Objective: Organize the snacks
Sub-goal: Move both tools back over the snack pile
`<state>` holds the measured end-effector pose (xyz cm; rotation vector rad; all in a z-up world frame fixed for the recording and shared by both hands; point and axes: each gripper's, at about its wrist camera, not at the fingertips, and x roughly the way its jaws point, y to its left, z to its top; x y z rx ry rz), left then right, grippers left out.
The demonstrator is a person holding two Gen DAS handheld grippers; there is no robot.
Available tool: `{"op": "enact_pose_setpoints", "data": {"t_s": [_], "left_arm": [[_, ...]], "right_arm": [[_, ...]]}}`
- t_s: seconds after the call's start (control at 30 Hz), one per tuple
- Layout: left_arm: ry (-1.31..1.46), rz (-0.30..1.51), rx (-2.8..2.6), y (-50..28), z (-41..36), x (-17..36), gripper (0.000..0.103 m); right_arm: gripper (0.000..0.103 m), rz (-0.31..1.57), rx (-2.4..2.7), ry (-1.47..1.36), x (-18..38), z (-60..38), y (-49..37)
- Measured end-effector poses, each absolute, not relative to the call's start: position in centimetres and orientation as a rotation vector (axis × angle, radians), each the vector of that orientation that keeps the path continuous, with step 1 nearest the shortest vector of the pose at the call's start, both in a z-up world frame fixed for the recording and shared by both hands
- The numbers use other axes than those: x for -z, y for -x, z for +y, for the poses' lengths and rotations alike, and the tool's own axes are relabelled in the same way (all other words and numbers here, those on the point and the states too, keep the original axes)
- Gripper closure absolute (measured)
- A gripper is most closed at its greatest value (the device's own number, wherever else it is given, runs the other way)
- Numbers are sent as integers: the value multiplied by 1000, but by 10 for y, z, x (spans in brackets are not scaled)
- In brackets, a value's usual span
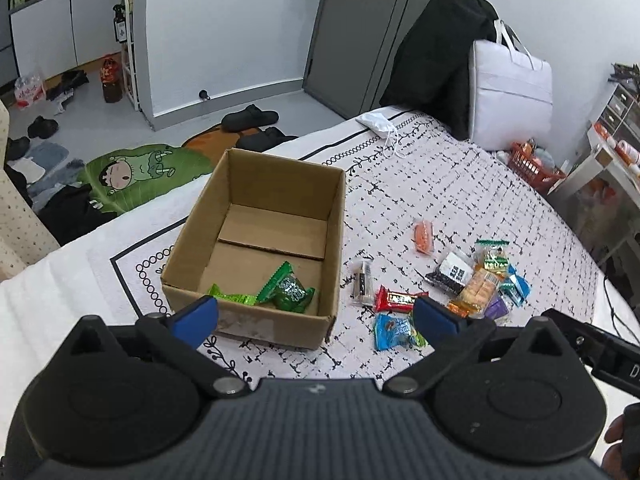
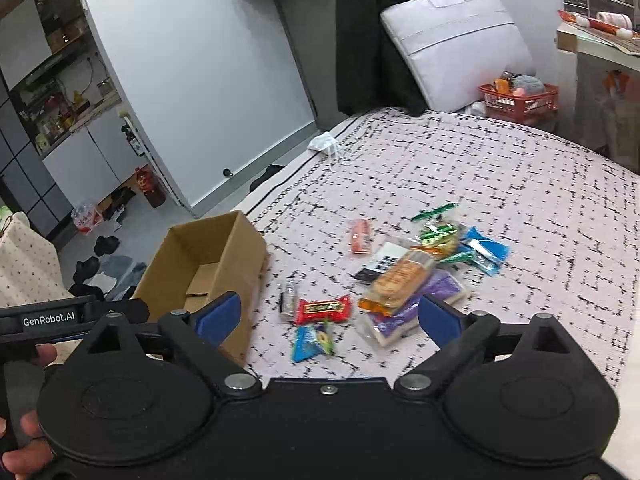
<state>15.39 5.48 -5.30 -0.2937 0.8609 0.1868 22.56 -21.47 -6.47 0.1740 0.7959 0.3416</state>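
Note:
An open cardboard box [image 1: 256, 240] [image 2: 200, 264] sits on the patterned bed cover [image 1: 460, 184], with green snack packets [image 1: 286, 290] lying in its near corner. To its right lies a loose heap of snacks: a red bar [image 1: 396, 300] [image 2: 322, 309], a blue packet [image 1: 394, 330] [image 2: 312, 342], an orange cracker pack [image 1: 478, 288] [image 2: 400, 278], a purple pack [image 2: 416, 308] and an orange sachet [image 1: 424, 236] [image 2: 360, 236]. My left gripper [image 1: 316, 318] hangs open above the box's near right corner, nothing between its blue pads. My right gripper [image 2: 330, 316] stands open over the red bar and blue packet, holding nothing.
A black jacket [image 1: 436, 60] and a white bag [image 1: 512, 96] stand at the bed's far end, a white face mask [image 1: 378, 122] near the edge. An orange basket [image 1: 532, 166] and shelves are at right. Shoes and a green mat [image 1: 140, 172] lie on the floor at left.

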Motion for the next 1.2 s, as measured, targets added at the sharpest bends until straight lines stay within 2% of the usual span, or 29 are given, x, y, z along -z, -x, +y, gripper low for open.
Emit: {"op": "enact_pose_setpoints", "data": {"t_s": [0.3,0.53,0.63,0.93,1.2], "left_arm": [[294,864,-152,-157,23,56,0],[278,851,-146,-164,-2,62,0],[275,851,-135,-168,-12,68,1],[251,865,-116,-179,-37,90,6],[253,910,-115,-198,-46,114,21]], "right_arm": [[10,792,-306,-254,73,-247,-230],[34,834,-264,-363,98,-273,-238],[41,856,-245,-400,108,-282,-241],[47,888,-218,-490,127,-292,-257],[48,921,-193,-504,143,-287,-273]]}}
